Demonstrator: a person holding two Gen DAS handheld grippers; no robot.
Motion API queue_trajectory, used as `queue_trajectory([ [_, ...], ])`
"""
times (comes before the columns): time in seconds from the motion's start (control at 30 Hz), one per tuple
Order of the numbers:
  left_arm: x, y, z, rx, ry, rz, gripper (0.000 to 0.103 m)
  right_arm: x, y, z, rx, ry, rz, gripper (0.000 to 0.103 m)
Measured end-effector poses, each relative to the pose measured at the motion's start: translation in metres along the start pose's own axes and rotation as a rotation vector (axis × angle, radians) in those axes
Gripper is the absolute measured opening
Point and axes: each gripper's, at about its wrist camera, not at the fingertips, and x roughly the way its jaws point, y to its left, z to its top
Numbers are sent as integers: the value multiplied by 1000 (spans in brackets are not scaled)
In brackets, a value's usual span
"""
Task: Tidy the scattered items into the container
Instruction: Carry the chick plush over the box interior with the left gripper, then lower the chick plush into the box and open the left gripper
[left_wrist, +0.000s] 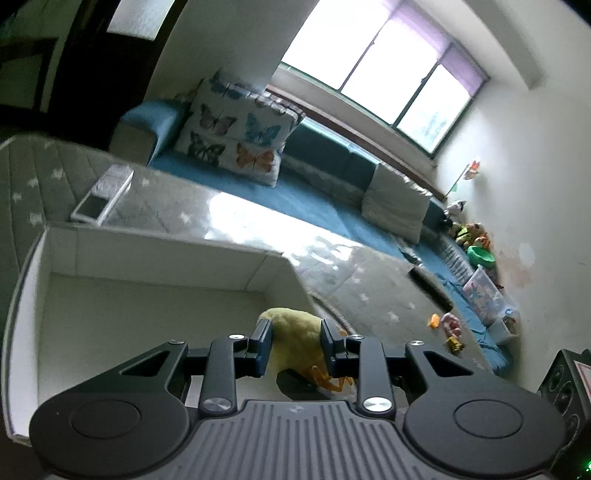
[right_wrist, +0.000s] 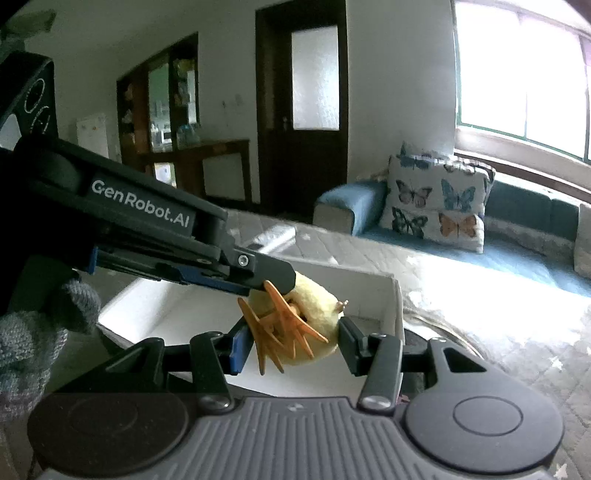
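A yellow plush chick with orange feet (left_wrist: 295, 339) (right_wrist: 314, 314) hangs over the near right corner of the white box (left_wrist: 147, 266) (right_wrist: 391, 295). My left gripper (left_wrist: 295, 347) is shut on the chick's body; in the right wrist view it reaches in from the left (right_wrist: 273, 277). My right gripper (right_wrist: 291, 347) is open, its fingers either side of the chick's feet, not touching. Small scattered toys (left_wrist: 448, 330) lie on the grey mat.
A grey quilted mat (left_wrist: 177, 206) covers the floor. A tablet (left_wrist: 99, 199) lies behind the box. A blue sofa (left_wrist: 325, 192) with a butterfly cushion (right_wrist: 436, 203) runs under the window. Toy bins (left_wrist: 484, 291) stand at the far right.
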Motion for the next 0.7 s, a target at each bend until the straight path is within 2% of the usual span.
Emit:
queue_trajectory([
  [0.23, 21, 15, -3, -28, 53, 23, 31, 28, -9, -9, 25, 70, -12, 50],
  [0.63, -1, 13, -9, -13, 28, 38, 31, 11, -1, -13, 10, 35, -23, 52],
  [0.67, -5, 12, -10, -9, 23, 39, 31, 7, 0, -14, 8, 30, -23, 53],
  [0.7, -9, 10, -11, -6, 17, 39, 31, 3, 1, -15, 6, 25, -23, 59],
])
